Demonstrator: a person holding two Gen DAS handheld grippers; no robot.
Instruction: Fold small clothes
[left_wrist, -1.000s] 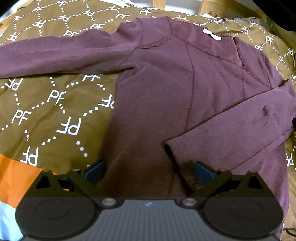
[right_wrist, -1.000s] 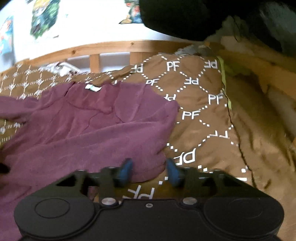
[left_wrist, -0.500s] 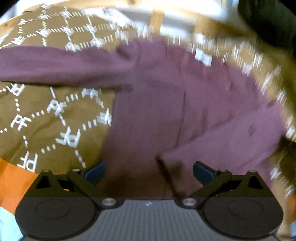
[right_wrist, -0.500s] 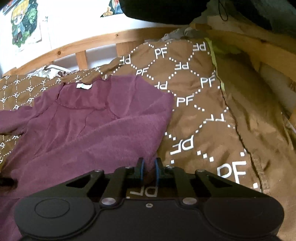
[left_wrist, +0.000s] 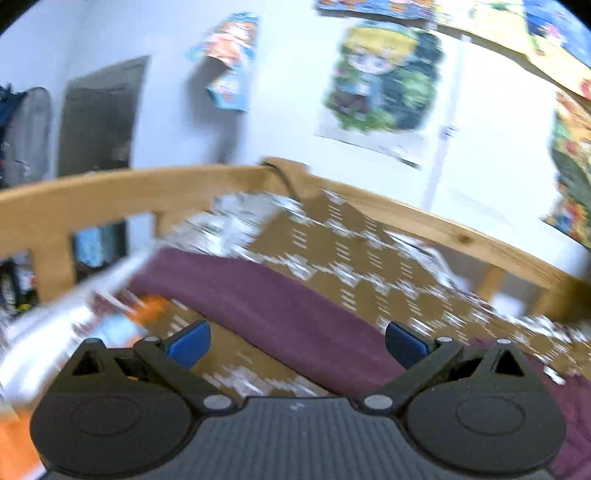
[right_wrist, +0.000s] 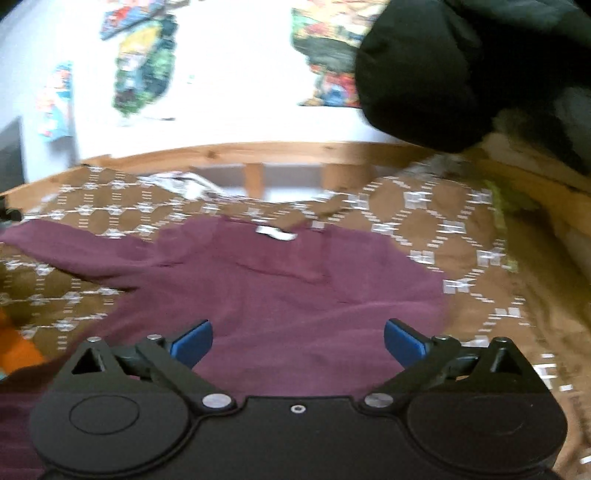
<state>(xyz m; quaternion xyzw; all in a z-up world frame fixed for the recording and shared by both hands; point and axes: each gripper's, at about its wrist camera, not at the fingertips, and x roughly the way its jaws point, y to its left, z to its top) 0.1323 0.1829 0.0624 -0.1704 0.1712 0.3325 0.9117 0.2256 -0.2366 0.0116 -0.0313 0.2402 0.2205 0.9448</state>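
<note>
Maroon top (right_wrist: 280, 295) half-folded on bedspread (right_wrist: 424, 206); left gripper (left_wrist: 295, 343) and right gripper (right_wrist: 295, 341) both gape empty; outstretched sleeve (right_wrist: 74, 247) at ten o'clock likely next.

Maroon long-sleeved top (right_wrist: 280, 295) lying flat on the patterned brown bedspread (right_wrist: 436, 218), white neck label (right_wrist: 275, 233) toward the wooden bed rail; one sleeve (right_wrist: 74, 247) extends sideways. Both views are motion-blurred.

You're getting heavy motion blur in both views — the bedspread pattern (left_wrist: 354, 266) is smearing into streaks. The white wall (right_wrist: 229, 92) is glaring bright, and fisheye bending is curving the wooden bed rail (left_wrist: 110, 188).
</note>
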